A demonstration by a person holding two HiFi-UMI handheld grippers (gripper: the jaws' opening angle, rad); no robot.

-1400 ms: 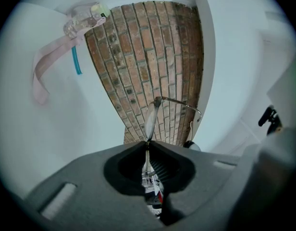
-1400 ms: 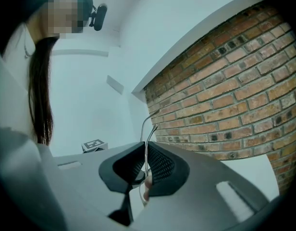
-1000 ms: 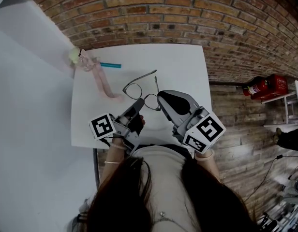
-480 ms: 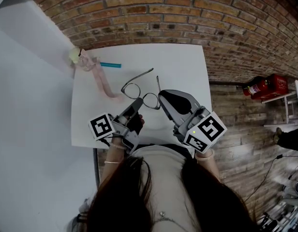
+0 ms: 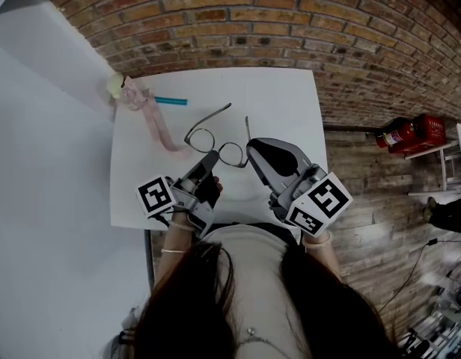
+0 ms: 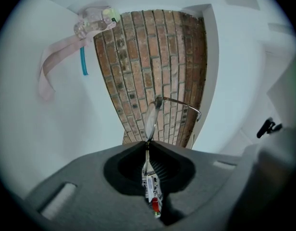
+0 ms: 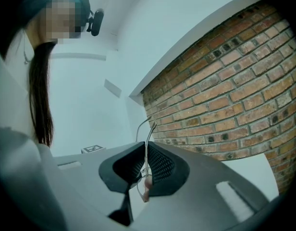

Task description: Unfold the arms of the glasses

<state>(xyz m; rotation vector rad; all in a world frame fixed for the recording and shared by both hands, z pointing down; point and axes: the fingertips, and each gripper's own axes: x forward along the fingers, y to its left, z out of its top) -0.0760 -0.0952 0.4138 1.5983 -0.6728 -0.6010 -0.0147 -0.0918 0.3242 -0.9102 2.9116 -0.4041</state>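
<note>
Thin metal-framed glasses (image 5: 214, 145) hang just above the white table (image 5: 283, 96), between my two grippers. The left gripper (image 5: 209, 161) is shut on the frame by the lenses; in the left gripper view the lens (image 6: 152, 115) sticks up out of the shut jaws of the left gripper (image 6: 147, 150), with one arm (image 6: 184, 105) reaching right. The right gripper (image 5: 251, 148) is shut on the other arm (image 5: 247, 129), seen in the right gripper view as a thin wire (image 7: 148, 136) rising from the right gripper (image 7: 144, 161). The far arm (image 5: 212, 117) points up-right, spread away from the held one.
A pink strap (image 5: 157, 126) with a pale yellow-green end lies at the table's far left corner, next to a blue pen (image 5: 171, 101). A brick wall (image 5: 290, 21) runs behind the table. A red fire extinguisher (image 5: 410, 134) lies on the floor to the right.
The lenses have shifted slightly left with the left gripper while the right gripper edged right. The free arm's tip has swung up and left, so the two arms stand further apart.
</note>
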